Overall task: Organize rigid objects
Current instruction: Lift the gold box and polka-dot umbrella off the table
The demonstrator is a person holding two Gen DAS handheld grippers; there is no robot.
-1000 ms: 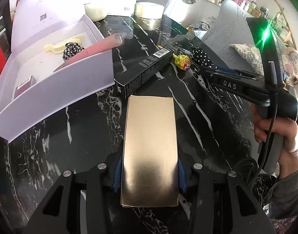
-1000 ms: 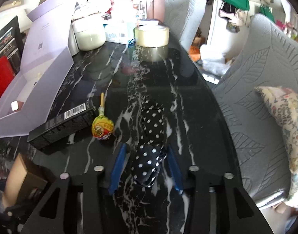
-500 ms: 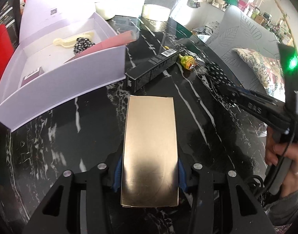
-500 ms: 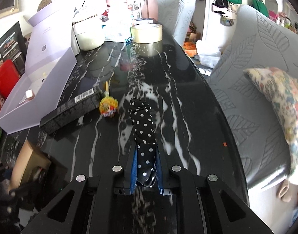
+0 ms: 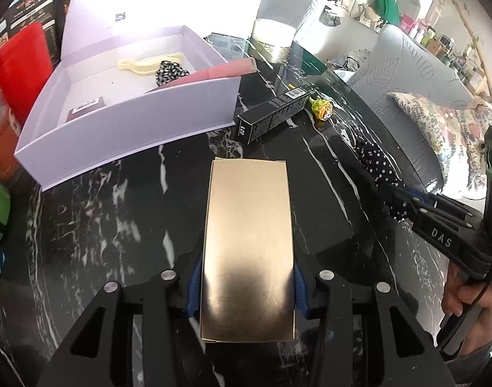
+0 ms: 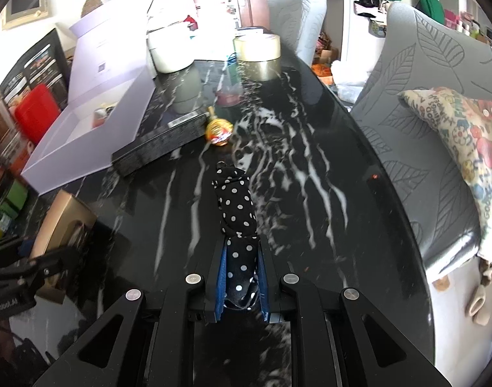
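My left gripper (image 5: 247, 290) is shut on a gold box (image 5: 247, 245) and holds it above the black marble table (image 5: 117, 225). The box also shows in the right wrist view (image 6: 63, 222). My right gripper (image 6: 241, 277) is shut on a black polka-dot scrunchie (image 6: 234, 206) and holds it off the table; it shows in the left wrist view (image 5: 379, 167) too. An open lilac box (image 5: 123, 119) stands at the left, holding a yellow piece, a dotted scrunchie, a pink box and a small card. A long black box (image 5: 271, 116) and a wrapped lollipop (image 5: 323, 109) lie beside it.
A tape roll (image 6: 257, 48) and a white jar (image 6: 170, 51) stand at the table's far end. A red container (image 5: 20, 64) stands left of the lilac box. Grey armchairs (image 6: 423, 96) with a patterned cushion line the right side.
My right gripper closed on the polka-dot scrunchie and lifted it. My left gripper rose and drew back with the gold box, so the lilac box looks farther away.
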